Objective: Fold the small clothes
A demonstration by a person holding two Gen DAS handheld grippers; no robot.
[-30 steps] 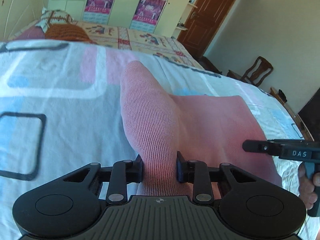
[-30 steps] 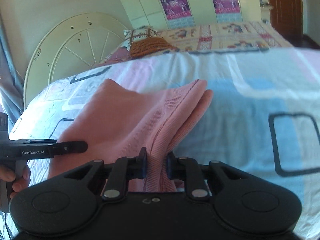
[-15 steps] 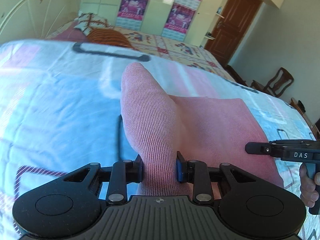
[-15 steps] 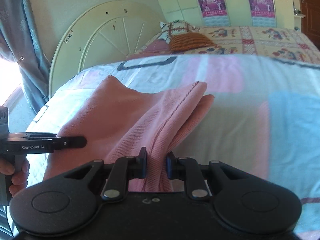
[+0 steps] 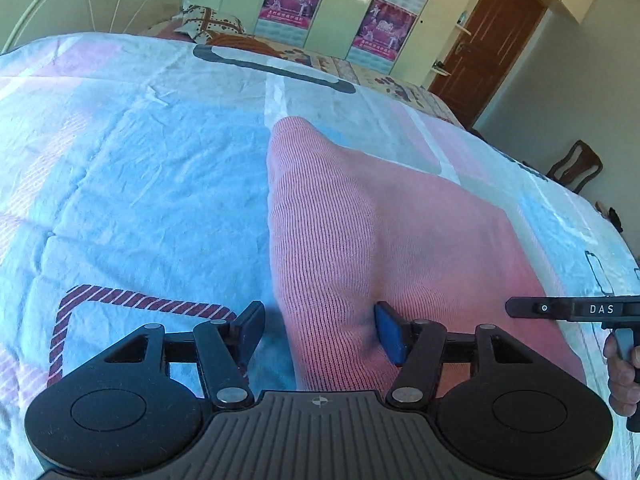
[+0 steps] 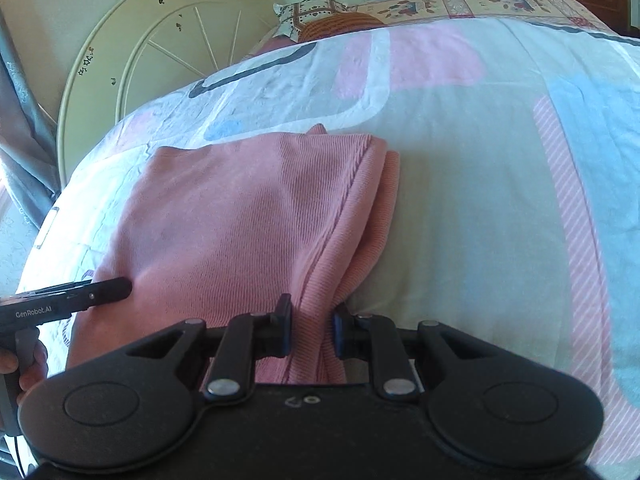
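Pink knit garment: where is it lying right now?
The pink knit garment lies folded on the patterned bedsheet, between the two grippers: left gripper open around its left edge, right gripper closed on its right edge.

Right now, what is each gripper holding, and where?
The right gripper pinches the pink garment at its near folded edge. The left gripper is open, holding nothing.
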